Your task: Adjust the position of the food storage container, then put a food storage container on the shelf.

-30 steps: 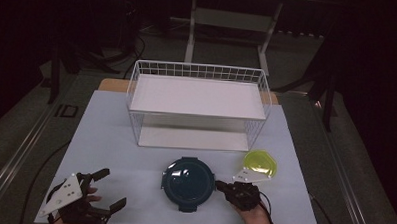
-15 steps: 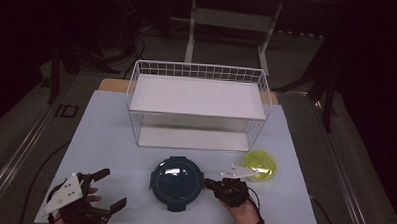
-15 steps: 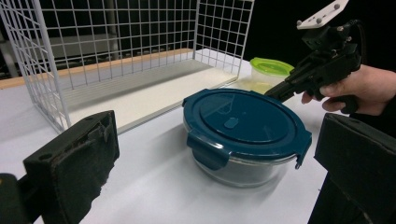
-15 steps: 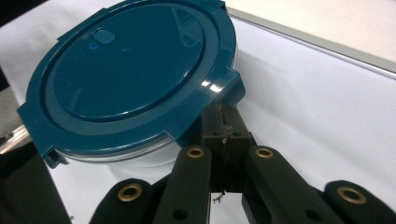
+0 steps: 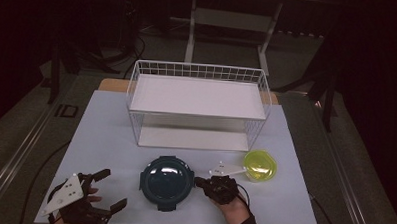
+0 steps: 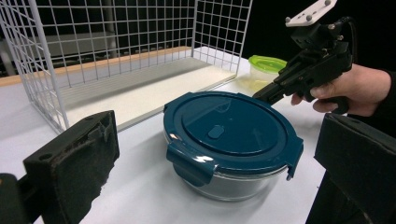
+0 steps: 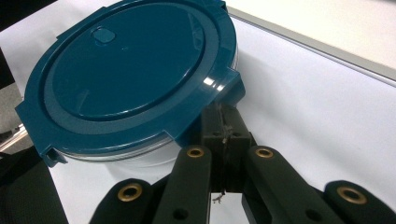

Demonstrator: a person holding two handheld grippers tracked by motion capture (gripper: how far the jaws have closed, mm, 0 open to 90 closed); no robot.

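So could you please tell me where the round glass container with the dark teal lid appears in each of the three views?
High view: round glass container with the dark teal lid, bottom centre, in front of the white wire rack.
Left gripper view: centre, rack behind it.
Right gripper view: upper left, against the shut right hand-held gripper.
Shared landmark: the lid's clip tabs.

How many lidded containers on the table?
2. The blue-lidded glass container sits front centre, at the right gripper tips. The yellow-green container sits to its right, near the rack's front corner.
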